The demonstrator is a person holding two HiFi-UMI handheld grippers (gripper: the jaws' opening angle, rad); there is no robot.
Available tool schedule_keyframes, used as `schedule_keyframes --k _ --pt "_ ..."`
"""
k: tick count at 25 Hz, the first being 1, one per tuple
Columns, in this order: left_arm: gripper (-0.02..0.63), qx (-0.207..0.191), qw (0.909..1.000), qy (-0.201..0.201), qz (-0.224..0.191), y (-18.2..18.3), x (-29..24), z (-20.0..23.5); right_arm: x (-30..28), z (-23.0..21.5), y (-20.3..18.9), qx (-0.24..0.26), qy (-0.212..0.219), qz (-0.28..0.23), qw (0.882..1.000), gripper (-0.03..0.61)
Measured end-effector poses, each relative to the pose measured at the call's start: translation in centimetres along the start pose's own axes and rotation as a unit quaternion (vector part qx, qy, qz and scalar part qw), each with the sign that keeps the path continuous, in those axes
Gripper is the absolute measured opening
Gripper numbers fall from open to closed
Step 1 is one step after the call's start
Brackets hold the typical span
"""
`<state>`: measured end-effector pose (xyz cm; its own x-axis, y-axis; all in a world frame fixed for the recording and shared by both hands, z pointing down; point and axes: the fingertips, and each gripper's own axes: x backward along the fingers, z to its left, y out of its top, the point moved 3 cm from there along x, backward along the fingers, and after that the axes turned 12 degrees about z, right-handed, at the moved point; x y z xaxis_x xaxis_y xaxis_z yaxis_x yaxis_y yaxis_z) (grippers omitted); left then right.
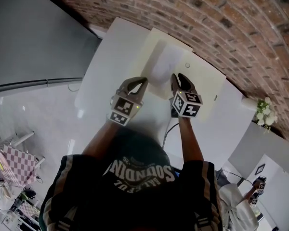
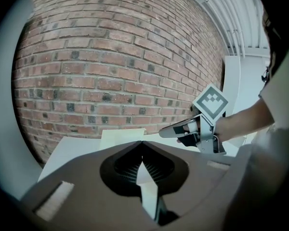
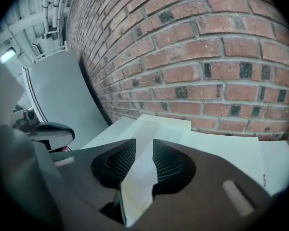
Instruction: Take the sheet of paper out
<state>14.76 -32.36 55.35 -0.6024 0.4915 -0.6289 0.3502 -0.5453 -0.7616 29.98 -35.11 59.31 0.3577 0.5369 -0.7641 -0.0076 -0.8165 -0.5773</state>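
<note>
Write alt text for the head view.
Seen from above, a person holds the left hand-held gripper and the right hand-held gripper side by side at the near edge of a pale folder lying on a cream sheet on a white table. A brick wall runs behind the table.

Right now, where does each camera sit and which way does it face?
Head view: on the person's head, looking down at white table, cream folder, left hand-held gripper, right hand-held gripper, both forearms.
Left gripper view: on that gripper, facing brick wall; jaws together.
Right gripper view: likewise facing the wall; jaws apart.
All three share the folder.
</note>
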Motion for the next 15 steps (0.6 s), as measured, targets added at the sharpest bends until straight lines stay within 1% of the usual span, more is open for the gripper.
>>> schedule_keyframes --k 6,15 --pt "0.011 0.004 1.0000 0.000 0.005 -0.6 0.0 0.0 -2.0 -1.3 -0.6 -0.014 -0.001 0.034 0.999 0.097" --pt "0.011 0.010 0.9999 0.002 0.011 -1.1 -0.2 0.4 -6.2 -3.6 -2.2 -0.027 0.002 0.108 0.994 0.106"
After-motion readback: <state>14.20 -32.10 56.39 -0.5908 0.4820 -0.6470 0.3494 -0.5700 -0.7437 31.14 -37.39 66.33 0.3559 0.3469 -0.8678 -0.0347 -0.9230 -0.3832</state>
